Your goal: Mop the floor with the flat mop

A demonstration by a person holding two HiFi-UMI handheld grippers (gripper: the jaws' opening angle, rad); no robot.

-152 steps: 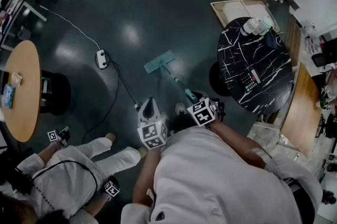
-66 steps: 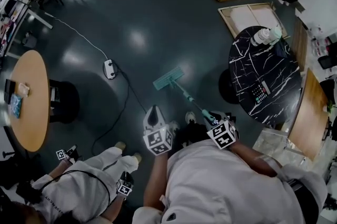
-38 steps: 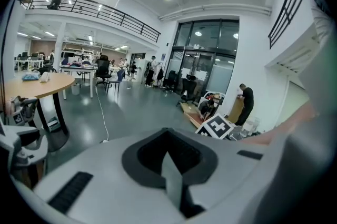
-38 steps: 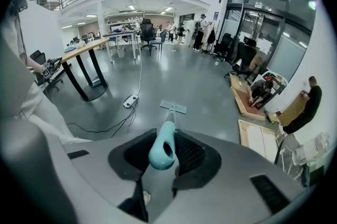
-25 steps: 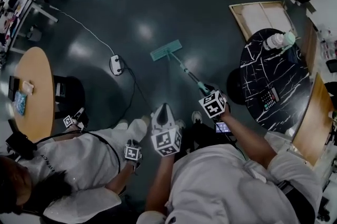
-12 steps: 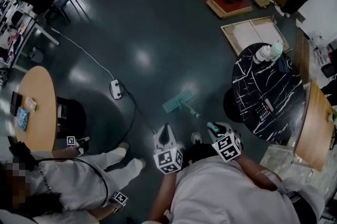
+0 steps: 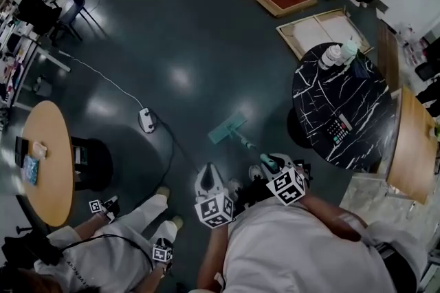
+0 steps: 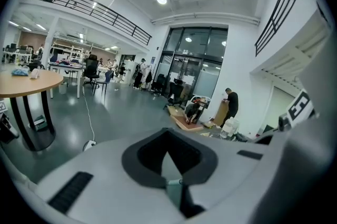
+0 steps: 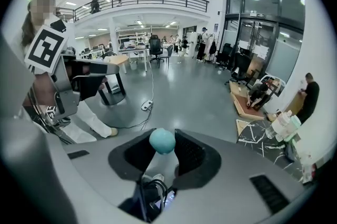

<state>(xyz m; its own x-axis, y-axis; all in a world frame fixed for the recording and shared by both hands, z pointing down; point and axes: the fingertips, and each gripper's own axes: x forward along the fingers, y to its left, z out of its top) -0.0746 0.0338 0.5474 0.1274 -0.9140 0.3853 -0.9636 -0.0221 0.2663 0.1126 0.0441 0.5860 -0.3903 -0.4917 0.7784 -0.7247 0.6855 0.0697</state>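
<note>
Right gripper view shows my right gripper [image 9: 164,150] clamped on the teal handle end of the flat mop [image 7: 227,128], left gripper [image 8: 168,140] closed on nothing; the mop head lies near the marble table [image 7: 323,102], so I'd push flat, away from that table.

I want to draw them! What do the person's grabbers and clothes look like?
Both the left gripper and right gripper are grey-white shells with dark pads, each carrying a cube of black-and-white square markers. The person wears a pale top.
</note>
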